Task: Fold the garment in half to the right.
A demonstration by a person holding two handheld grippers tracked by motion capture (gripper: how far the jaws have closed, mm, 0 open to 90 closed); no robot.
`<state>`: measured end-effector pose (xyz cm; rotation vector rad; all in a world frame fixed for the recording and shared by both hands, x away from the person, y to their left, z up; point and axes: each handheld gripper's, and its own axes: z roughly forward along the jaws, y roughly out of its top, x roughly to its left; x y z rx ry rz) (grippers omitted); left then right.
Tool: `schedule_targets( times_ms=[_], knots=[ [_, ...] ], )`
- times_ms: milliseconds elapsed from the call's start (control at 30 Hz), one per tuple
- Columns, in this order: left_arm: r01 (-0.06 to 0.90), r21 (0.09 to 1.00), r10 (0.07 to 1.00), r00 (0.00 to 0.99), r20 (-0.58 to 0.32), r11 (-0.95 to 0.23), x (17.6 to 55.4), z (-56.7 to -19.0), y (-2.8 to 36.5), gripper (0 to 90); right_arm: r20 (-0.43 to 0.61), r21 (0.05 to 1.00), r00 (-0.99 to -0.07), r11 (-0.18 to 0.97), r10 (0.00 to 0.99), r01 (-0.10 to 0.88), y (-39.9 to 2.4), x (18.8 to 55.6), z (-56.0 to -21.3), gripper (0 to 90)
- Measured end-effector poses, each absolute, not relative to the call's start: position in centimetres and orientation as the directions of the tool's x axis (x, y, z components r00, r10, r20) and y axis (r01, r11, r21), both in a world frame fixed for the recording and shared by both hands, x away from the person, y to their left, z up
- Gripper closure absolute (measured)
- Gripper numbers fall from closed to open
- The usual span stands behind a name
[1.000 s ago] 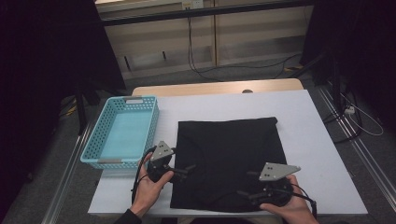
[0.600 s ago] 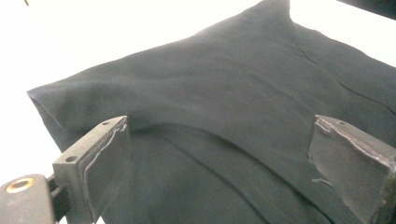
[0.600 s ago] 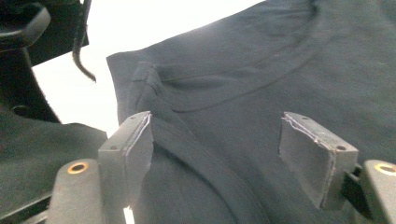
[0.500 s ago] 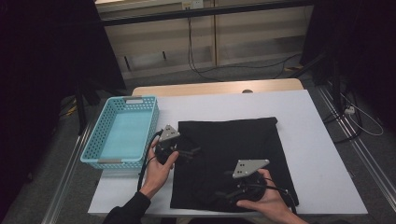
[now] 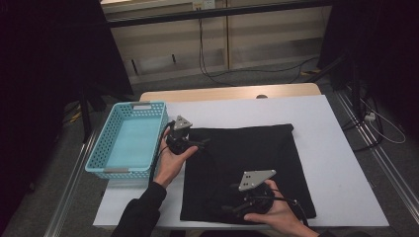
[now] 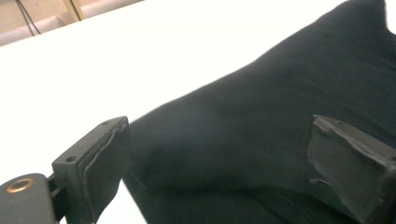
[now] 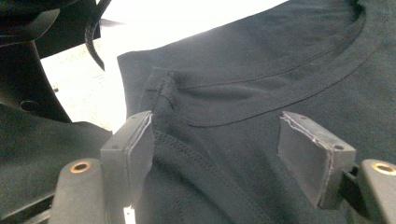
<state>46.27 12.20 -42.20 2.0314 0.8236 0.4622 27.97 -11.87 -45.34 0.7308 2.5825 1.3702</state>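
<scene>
Shirt (image 5: 247,168) lies folded flat on the white table (image 5: 346,163) beside the blue basket (image 5: 129,143), so both hands come in low: left gripper (image 5: 200,144) at its far-left corner, right gripper (image 5: 228,209) by the collar, jaws of each open and empty

The black shirt (image 5: 247,163) runs under the right claw (image 5: 228,209) and hand at the counter's near edge, hiding its collar there.

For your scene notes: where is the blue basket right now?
In the high view, the blue basket sits at the table's left edge, just left of the left gripper and black garment.
</scene>
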Motion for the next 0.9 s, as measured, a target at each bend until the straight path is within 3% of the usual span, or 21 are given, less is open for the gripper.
schedule_targets(
  times_ms=[67,400,533,700,900],
  knots=[
    [0.39,0.841,0.719,0.695,0.0,-0.376,47.3,-42.2,12.4,13.5,0.114,0.806,-0.875,0.472,0.471,0.359,-11.9,28.0,-45.4,27.3],
    [0.475,0.797,0.776,0.631,-0.013,-0.372,50.8,-44.2,13.3,15.5,0.108,0.804,-0.878,0.478,0.467,0.353,-12.0,27.6,-45.5,27.6],
    [0.504,0.783,0.79,0.613,-0.026,-0.365,51.5,-44.7,13.7,29.5,0.112,0.801,-0.88,0.482,0.461,0.354,-11.9,27.6,-45.5,28.5],
    [0.531,0.757,0.798,0.603,-0.022,-0.38,52.1,-45.4,13.5,40.1,0.109,0.795,-0.885,0.495,0.452,0.351,-11.8,27.6,-45.7,28.7],
    [0.549,0.733,0.805,0.593,-0.003,-0.402,52.6,-46.0,13.5,37.4,0.114,0.794,-0.887,0.495,0.447,0.351,-11.7,27.5,-45.7,29.8]
  ],
)
